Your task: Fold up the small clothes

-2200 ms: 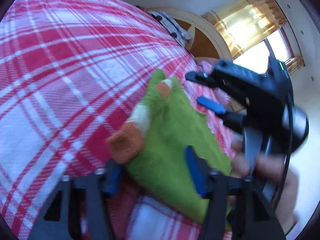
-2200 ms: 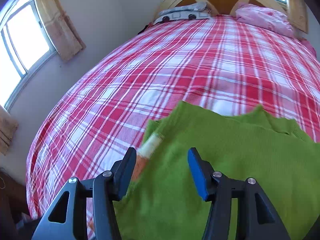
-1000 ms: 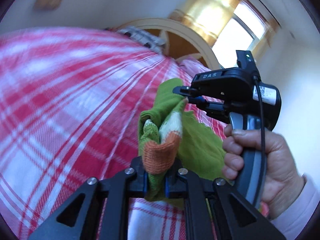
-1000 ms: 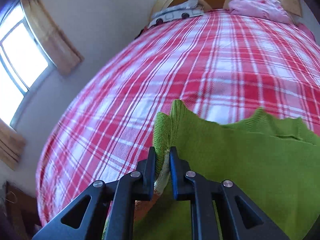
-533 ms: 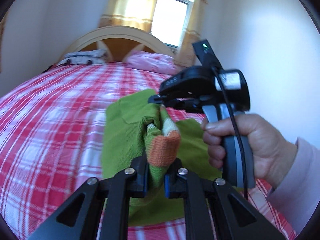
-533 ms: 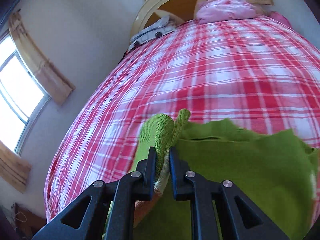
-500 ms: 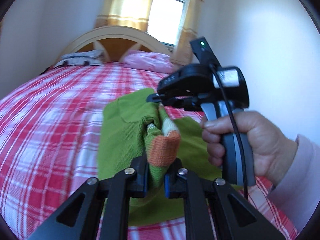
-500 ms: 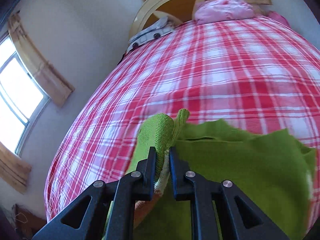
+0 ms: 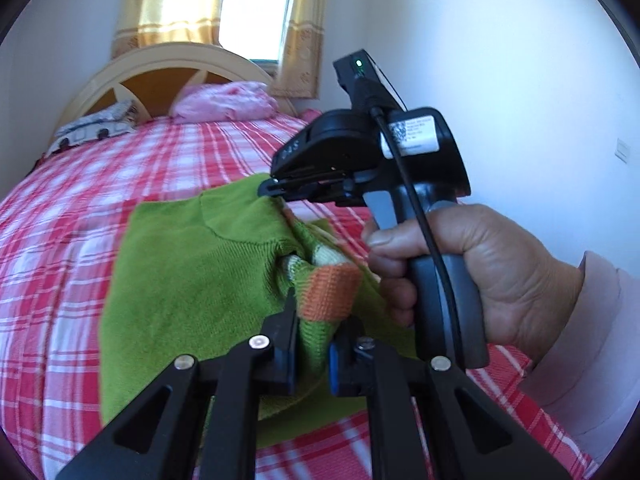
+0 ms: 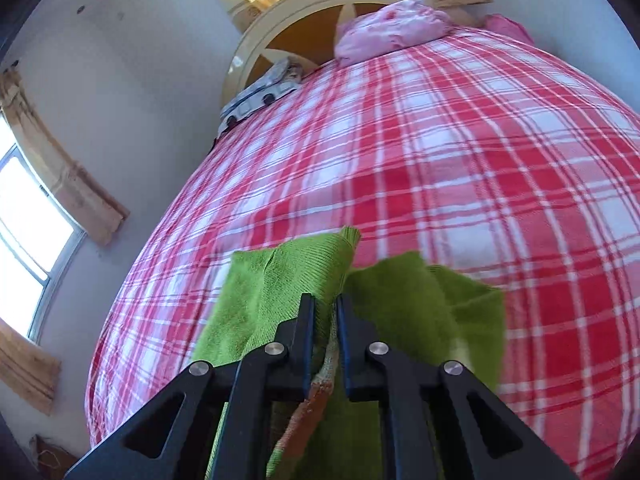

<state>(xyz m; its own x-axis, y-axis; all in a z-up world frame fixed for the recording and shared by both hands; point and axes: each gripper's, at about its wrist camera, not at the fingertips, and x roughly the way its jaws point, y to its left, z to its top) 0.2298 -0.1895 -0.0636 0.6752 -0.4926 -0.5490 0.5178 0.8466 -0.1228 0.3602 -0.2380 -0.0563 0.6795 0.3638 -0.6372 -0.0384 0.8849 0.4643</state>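
A small green knitted sweater point(image 9: 192, 276) with an orange and white cuff point(image 9: 328, 292) is lifted over the red plaid bed point(image 9: 180, 152). My left gripper point(image 9: 311, 338) is shut on the sleeve just below the cuff. My right gripper point(image 9: 276, 191), held in a hand, is shut on the sweater's upper edge, up and to the right of the left one. In the right wrist view my right gripper point(image 10: 325, 312) is shut on a fold of the green sweater point(image 10: 276, 280), which hangs to both sides above the bed point(image 10: 460, 140).
A pink pillow point(image 9: 224, 100) and a grey-white patterned item point(image 9: 92, 128) lie at the cream headboard point(image 9: 168, 60). A curtained window point(image 9: 252, 8) is behind it, another window point(image 10: 20, 224) on the left wall. A white wall point(image 9: 500, 80) stands to the right.
Both grippers closed on the sweater about a second ago and have lifted it off the bed. Since half a second ago they have tilted further up, and the sweater hangs more spread out.
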